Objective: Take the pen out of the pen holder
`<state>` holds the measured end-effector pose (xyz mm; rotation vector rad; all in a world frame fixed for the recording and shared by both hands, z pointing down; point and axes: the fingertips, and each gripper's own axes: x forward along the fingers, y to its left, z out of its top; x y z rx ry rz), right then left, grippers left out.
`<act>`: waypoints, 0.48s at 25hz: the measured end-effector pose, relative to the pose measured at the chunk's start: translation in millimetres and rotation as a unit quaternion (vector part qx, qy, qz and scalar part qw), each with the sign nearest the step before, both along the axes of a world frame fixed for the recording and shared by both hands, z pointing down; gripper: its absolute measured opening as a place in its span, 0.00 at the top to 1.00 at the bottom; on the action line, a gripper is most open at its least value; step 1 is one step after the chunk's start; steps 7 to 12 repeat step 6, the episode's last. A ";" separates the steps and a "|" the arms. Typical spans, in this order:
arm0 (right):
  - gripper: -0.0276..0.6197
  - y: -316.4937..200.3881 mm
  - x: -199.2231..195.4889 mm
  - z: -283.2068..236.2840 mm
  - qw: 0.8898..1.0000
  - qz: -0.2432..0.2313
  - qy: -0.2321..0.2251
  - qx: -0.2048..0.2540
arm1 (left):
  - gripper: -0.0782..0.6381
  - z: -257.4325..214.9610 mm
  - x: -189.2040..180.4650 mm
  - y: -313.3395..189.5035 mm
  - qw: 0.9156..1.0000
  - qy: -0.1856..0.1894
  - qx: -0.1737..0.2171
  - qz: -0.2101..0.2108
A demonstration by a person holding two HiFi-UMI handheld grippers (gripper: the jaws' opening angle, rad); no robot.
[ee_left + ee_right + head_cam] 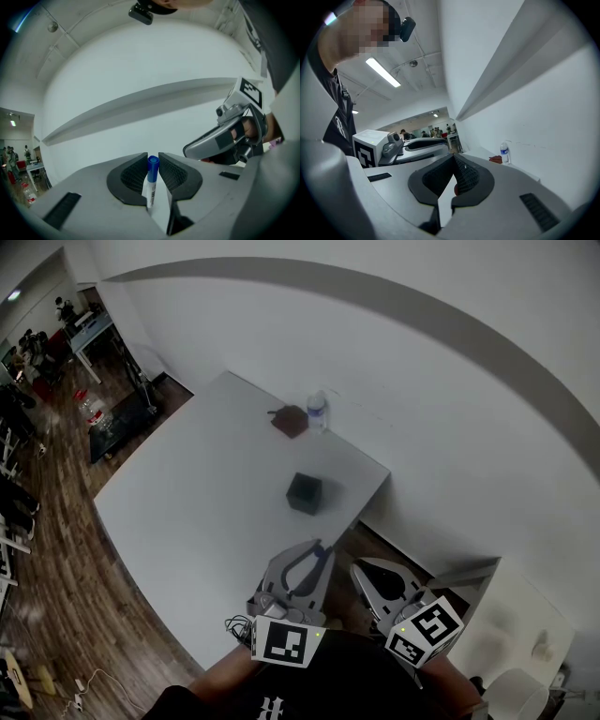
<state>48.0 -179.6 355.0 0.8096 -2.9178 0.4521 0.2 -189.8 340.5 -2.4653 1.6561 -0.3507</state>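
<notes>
A white pen with a blue cap [150, 183] stands upright between the jaws of my left gripper [153, 158], which is shut on it. The pen is lifted away from the black pen holder [304, 493], which stands near the right edge of the white table [187, 512]. In the head view my left gripper [314, 554] hangs over the table's near corner, on my side of the holder. My right gripper [362, 570] hovers just to its right, off the table's edge. In the right gripper view its jaws [453, 161] meet at the tips with nothing held.
A clear water bottle [318, 412] and a brown object [290, 420] sit at the table's far edge by the white wall; both also show in the right gripper view, the bottle [503, 153] beside the brown object [495, 159]. Wooden floor, desks and people lie far left.
</notes>
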 end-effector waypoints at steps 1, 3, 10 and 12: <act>0.94 -0.3 0.3 0.0 1.000 0.000 0.000 0.000 | 0.79 0.4 0.7 0.0 1.000 0.003 -0.001 0.000; 0.94 -0.6 0.7 -0.4 1.000 0.000 0.001 0.001 | 0.79 -0.2 1.8 -0.4 1.000 0.004 0.000 0.001; 0.94 -1.0 0.9 -1.1 1.000 -0.001 0.001 0.002 | 0.79 -0.4 2.7 -0.8 1.000 0.007 -0.001 0.000; 0.94 -1.0 0.9 -1.1 1.000 -0.001 0.001 0.002 | 0.79 -0.4 2.7 -0.8 1.000 0.007 -0.001 0.000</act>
